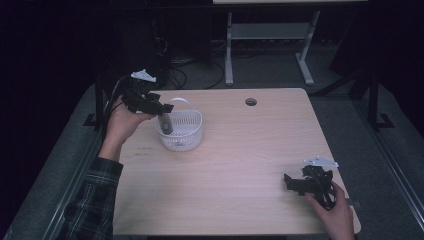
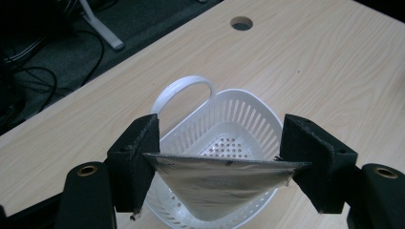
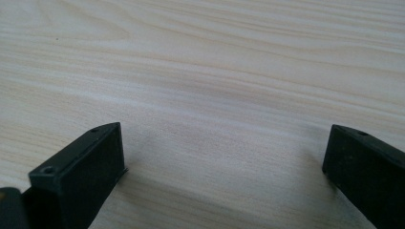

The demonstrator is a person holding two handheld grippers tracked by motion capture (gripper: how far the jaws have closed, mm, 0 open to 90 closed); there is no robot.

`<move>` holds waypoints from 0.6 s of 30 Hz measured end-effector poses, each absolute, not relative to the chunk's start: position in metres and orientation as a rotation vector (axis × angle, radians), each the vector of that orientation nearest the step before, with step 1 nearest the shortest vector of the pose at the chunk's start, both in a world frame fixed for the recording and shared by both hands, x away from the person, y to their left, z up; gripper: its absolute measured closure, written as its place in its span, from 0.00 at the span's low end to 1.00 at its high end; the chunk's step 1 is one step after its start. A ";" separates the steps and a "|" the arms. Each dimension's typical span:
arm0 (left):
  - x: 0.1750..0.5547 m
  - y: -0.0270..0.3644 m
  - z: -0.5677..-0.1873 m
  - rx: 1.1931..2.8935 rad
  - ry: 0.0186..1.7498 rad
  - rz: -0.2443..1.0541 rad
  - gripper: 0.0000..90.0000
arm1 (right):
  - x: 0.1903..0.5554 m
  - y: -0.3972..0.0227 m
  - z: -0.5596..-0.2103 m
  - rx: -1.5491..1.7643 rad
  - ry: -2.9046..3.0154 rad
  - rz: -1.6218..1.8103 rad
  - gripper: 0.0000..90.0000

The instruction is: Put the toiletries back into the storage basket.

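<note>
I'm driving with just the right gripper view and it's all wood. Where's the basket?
Observer: The white basket stands far off at the table's left side, well away from your right claw.
Operator: What's the other claw doing?
Observer: The left claw is shut on a grey packet that hangs over the basket.
Operator: Is anything in the basket?
Observer: In the left gripper view its holed bottom looks bare.

We could not tell what the grey pouch point(image 2: 222, 183) was. It hid part of the basket point(image 2: 239, 119) floor.
</note>
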State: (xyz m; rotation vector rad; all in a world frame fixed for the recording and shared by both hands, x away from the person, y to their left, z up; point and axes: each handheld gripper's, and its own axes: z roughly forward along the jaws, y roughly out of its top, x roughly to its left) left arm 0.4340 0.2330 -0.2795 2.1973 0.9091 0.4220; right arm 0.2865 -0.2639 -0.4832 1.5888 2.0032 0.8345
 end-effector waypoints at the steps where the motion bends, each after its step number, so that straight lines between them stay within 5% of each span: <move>1: 0.435 0.233 -0.281 2.192 0.911 0.423 0.33 | 0.287 -0.264 -0.483 1.588 2.004 0.835 0.00; 18: 0.438 0.236 -0.302 2.190 0.951 0.392 0.33 | 0.287 -0.264 -0.483 1.588 2.004 0.835 0.00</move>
